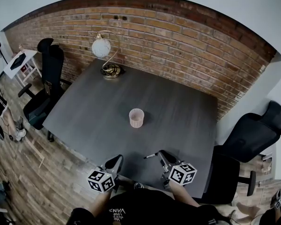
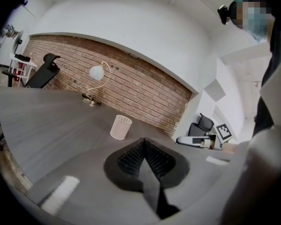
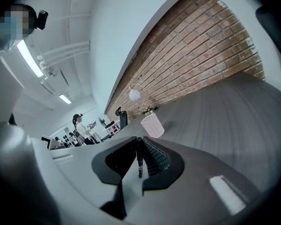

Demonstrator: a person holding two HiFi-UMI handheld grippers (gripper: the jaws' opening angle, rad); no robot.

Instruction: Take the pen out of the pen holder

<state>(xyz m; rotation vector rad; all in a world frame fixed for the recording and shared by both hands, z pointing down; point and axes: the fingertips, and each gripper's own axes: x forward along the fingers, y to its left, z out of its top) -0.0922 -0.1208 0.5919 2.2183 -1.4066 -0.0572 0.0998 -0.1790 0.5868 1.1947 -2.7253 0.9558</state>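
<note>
1. The left gripper has its jaws together, empty, at the near edge of the table.
2. The right gripper is clamped on the pen, which is out of the holder.
3. Farther off, the holder stands mid-table and looks empty, so the task looks done.

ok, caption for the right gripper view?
Right gripper clamps a black pen; mesh pen holder stands beyond on the grey table.

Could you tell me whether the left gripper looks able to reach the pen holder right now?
Probably yes: only bare table lies between the left gripper and the pen holder, though its fingers are closed together.
</note>
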